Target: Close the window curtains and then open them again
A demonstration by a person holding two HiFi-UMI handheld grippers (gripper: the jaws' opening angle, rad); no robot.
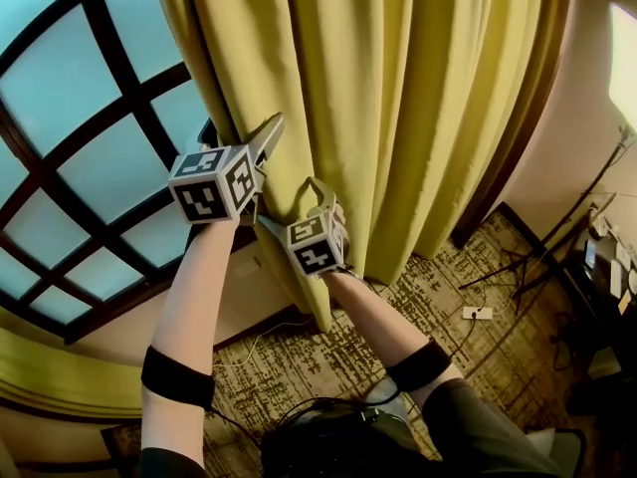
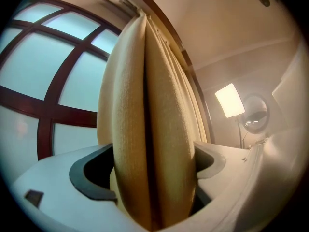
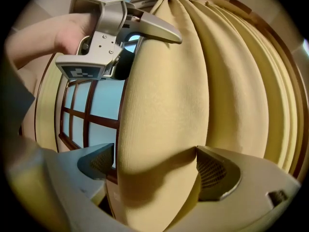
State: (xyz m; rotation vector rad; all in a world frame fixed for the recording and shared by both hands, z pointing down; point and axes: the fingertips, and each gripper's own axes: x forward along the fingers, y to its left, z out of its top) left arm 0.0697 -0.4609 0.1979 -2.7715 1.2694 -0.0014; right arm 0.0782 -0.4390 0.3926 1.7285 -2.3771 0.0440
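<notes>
Folds of the curtain (image 1: 398, 118), a heavy mustard yellow, are hanging bunched through the upper middle and right of the head view, leaving the window (image 1: 90, 157) with its dark bars showing uncovered across the upper left. Both tongs are meeting the cloth at its leading edge, near the centre of that frame.

The left gripper (image 1: 244, 132) is sitting higher up the edge, its jaws standing wide with a doubled fold running between them. In the left gripper view a dark gap is showing beside the left pad, so the cloth is not being squeezed there.

The right gripper (image 1: 297, 207) is sitting lower and slightly to the right, also spread wide. One fat fold is filling its gap, brushing both pads and creasing a little at the right one, and I am reading that as loose contact, not a clamp.

With the glass bare and the curtain gathered at the right, the closing step looks to be the one in hand, at its very start. The same layout would also suit the end of reopening, and the views are not settling which.

If closing is beginning, the next move is calling for both pairs of jaws to bite firmly on the edge fold, then carry it toward the left of the frame, pulling sideways and not downward
</notes>
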